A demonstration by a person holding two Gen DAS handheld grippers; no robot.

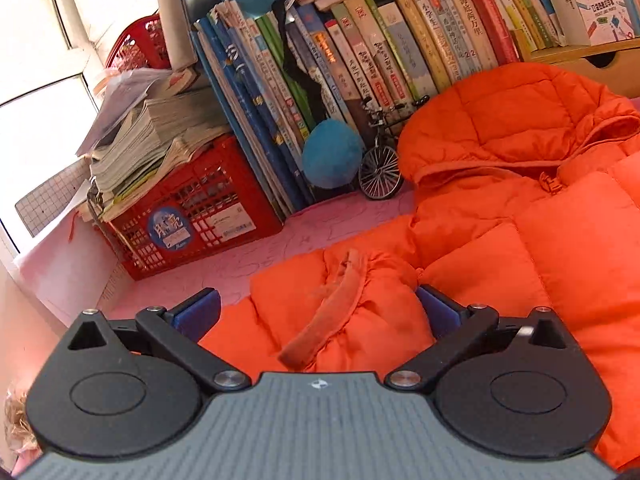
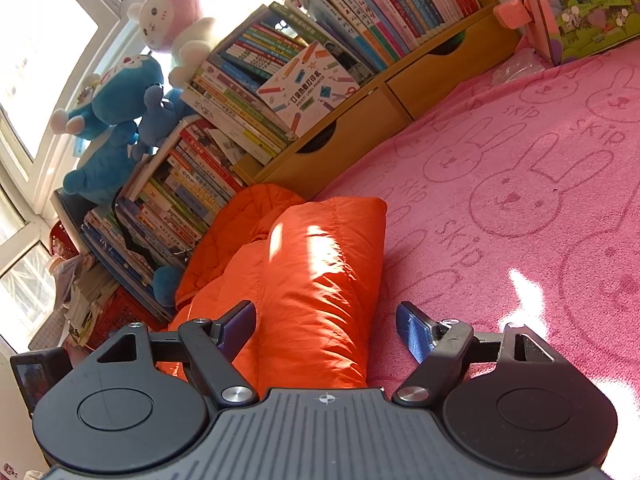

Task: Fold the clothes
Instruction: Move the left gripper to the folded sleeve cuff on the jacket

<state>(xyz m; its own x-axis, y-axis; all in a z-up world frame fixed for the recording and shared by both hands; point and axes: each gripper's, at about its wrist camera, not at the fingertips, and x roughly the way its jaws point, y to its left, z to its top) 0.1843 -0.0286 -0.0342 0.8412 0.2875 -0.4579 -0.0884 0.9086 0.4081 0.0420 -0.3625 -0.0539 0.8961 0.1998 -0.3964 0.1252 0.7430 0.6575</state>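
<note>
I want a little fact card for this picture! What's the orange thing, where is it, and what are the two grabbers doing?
clothing: orange puffer jacket, hooded
lies on: pink bunny blanket
left gripper: jaws open, either side of the jacket's cuff
right gripper: jaws open over a folded edge of the jacket
behind: books, red basket, toy bicycle

You see a bright orange quilted jacket (image 1: pixel 500 208) on a pink blanket (image 2: pixel 520 168) printed with rabbit outlines and "skip" lettering. Your claws carry blue pads (image 2: pixel 412 336) on black arms. The crate (image 1: pixel 192 216) is red, the plush toy (image 2: pixel 116 120) blue.
</note>
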